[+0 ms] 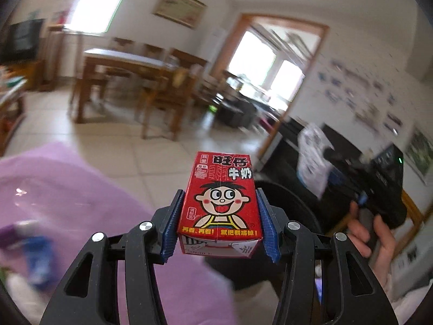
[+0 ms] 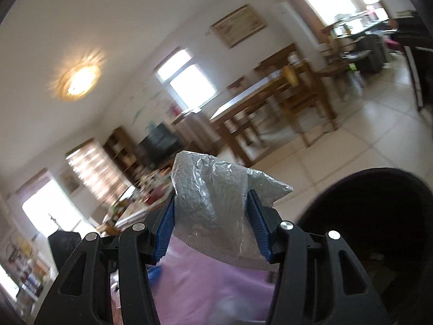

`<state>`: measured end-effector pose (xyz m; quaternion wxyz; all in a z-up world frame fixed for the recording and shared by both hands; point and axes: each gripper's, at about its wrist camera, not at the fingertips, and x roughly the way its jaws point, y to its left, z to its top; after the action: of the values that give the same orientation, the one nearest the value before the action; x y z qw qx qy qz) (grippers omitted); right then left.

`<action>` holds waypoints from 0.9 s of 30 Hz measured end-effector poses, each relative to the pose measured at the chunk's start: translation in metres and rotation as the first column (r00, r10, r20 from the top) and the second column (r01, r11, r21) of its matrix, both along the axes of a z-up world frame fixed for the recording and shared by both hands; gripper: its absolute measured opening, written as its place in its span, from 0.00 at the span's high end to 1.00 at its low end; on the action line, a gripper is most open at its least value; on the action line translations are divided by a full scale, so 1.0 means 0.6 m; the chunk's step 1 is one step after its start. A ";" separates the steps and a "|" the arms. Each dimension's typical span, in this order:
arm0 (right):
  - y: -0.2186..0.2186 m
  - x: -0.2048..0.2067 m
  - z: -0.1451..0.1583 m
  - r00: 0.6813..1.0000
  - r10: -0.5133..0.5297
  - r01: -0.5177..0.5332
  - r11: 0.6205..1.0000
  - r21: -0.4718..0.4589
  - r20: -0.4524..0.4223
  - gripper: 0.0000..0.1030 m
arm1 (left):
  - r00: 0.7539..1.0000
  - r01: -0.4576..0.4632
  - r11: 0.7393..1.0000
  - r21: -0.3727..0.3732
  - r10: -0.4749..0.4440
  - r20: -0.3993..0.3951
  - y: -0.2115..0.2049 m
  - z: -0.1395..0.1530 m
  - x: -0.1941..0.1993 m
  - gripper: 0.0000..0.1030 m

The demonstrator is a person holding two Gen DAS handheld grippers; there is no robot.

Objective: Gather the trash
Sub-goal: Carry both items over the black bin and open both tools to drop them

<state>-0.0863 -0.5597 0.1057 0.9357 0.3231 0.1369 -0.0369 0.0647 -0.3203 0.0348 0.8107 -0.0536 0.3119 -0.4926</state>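
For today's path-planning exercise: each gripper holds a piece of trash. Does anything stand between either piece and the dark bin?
Nothing visible does. The milk carton sits clamped in the left gripper, the bin just behind it. The crumpled wrapper in the right gripper has the bin's mouth open beside it.

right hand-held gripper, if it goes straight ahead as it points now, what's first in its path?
Nothing close, apparently. The right hand-held gripper, shut on a crumpled silver wrapper, points across open room toward distant cluttered shelving. The black bin sits off to its right. Depth is unclear.

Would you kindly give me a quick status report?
Left gripper shut on milk carton. Right gripper shut on crumpled wrapper. Black bin open, unobstructed.
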 end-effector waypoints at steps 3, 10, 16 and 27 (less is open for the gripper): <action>-0.048 -0.029 -0.024 0.998 -0.065 0.066 0.998 0.024 -0.015 0.50 | 0.995 0.094 0.995 0.027 -0.094 -0.023 -0.101 -0.032 -0.039 0.51; -0.125 -0.084 -0.068 0.985 -0.168 0.169 0.985 0.033 -0.045 0.50 | 0.972 0.233 0.967 0.106 -0.228 -0.064 -0.280 -0.106 -0.102 0.51; -0.158 -0.096 -0.095 0.980 -0.190 0.191 0.981 0.027 -0.054 0.50 | 0.959 0.281 0.946 0.162 -0.273 -0.068 -0.362 -0.142 -0.111 0.50; -0.175 -0.126 -0.127 0.986 -0.145 0.151 0.986 0.069 -0.078 0.20 | 0.951 0.308 0.918 0.251 -0.307 -0.044 -0.387 -0.158 -0.118 0.44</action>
<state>-0.1621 -0.6645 0.0293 0.9120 0.3656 0.1477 -0.1129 -0.0064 -0.5525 -0.0601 0.7227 0.0995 0.3787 -0.5696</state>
